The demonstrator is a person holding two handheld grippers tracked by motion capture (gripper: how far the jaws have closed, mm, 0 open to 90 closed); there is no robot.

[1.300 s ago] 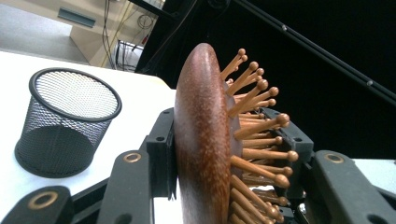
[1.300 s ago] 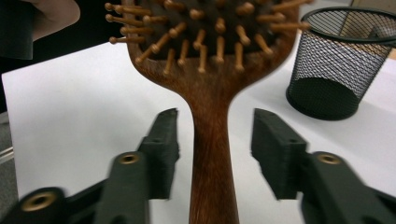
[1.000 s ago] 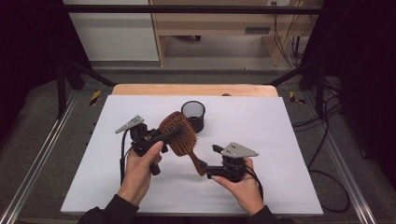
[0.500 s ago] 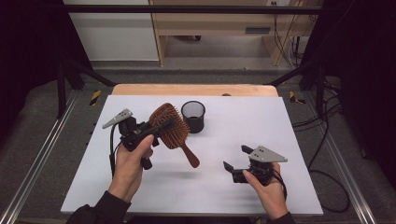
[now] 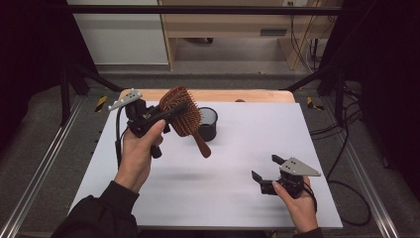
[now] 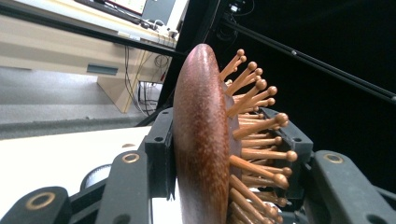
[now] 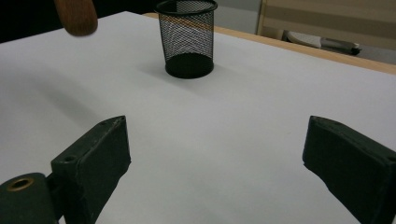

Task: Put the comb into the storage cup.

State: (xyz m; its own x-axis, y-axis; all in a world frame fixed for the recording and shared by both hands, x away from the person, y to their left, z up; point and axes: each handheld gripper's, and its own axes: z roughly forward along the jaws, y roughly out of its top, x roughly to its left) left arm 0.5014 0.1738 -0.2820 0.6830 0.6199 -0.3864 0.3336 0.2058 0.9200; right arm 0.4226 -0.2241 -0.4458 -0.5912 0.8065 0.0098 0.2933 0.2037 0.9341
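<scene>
A brown wooden hairbrush (image 5: 187,119) hangs in the air over the far left of the white table (image 5: 247,144), its handle pointing down and right. My left gripper (image 5: 174,112) is shut on the brush head. In the left gripper view the hairbrush (image 6: 201,140) stands edge-on between the jaws of the left gripper (image 6: 224,156), one pad on its smooth back and the other against the bristles. My right gripper (image 5: 264,167) rests low near the front right. Its jaws have just been opening and the right gripper (image 7: 215,154) has nothing between them. The handle tip (image 7: 76,16) shows top left.
A black mesh cup (image 5: 208,124) stands upright just behind and to the right of the brush, and the mesh cup (image 7: 187,37) lies straight ahead of the right gripper. A wooden strip (image 5: 237,95) edges the table's far side. Cables (image 5: 346,148) trail off to the right.
The left hand has lifted the brush up and toward the far left. The right gripper has come away from the brush handle, opened wide and moved right toward the front of the table.
</scene>
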